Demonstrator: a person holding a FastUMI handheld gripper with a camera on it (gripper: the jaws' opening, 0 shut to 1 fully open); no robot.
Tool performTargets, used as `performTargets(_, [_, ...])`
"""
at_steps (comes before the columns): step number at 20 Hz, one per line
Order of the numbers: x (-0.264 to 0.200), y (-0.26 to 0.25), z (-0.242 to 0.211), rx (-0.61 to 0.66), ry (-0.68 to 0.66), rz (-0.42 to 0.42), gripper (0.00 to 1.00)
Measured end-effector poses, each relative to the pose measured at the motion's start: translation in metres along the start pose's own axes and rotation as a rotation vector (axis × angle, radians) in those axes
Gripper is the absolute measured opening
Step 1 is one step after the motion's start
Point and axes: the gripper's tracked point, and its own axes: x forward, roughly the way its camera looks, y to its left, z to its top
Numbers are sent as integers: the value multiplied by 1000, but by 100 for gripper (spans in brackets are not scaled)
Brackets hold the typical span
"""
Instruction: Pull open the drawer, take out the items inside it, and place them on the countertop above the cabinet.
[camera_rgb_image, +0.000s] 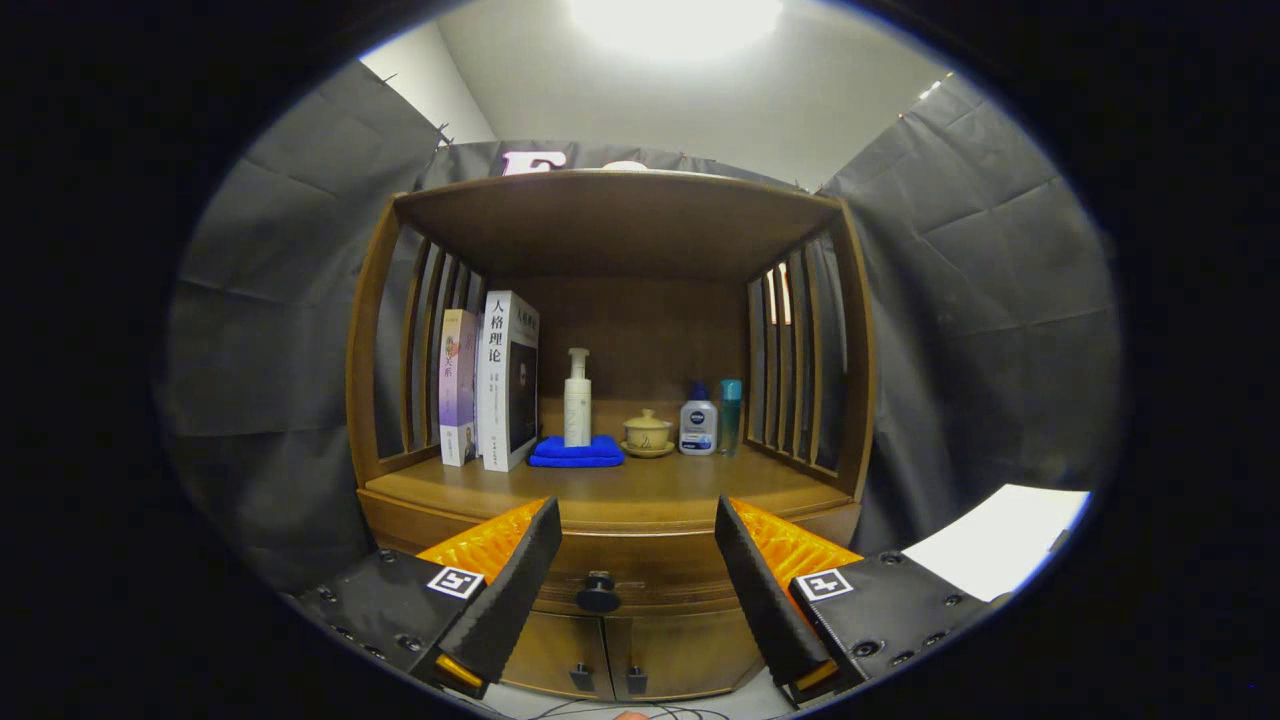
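A blown-out white ceiling light (675, 22) glares at the top centre, lighting the brown wooden open-fronted cabinet (612, 470) evenly; its recess under the top board lies in soft shadow. Focus is sharp mid-frame. Fisheye distortion bows the cabinet's uprights outward, and the edges darken.

Glossy wooden cabinet (610, 490), soft cloth towel (577, 452), plastic bottles (698, 428)

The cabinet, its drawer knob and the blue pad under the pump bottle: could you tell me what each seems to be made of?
Cabinet: likely wood with a satin brown varnish; grain and soft sheen show. Drawer knob, between the open gripper fingers: dark, smooth, perhaps metal or plastic. Blue pad under the pump bottle: folded cloth, matte and soft-edged.
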Motion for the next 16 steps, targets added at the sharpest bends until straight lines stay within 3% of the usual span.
performTargets(16, [60,17,-114,20,214,15,98])
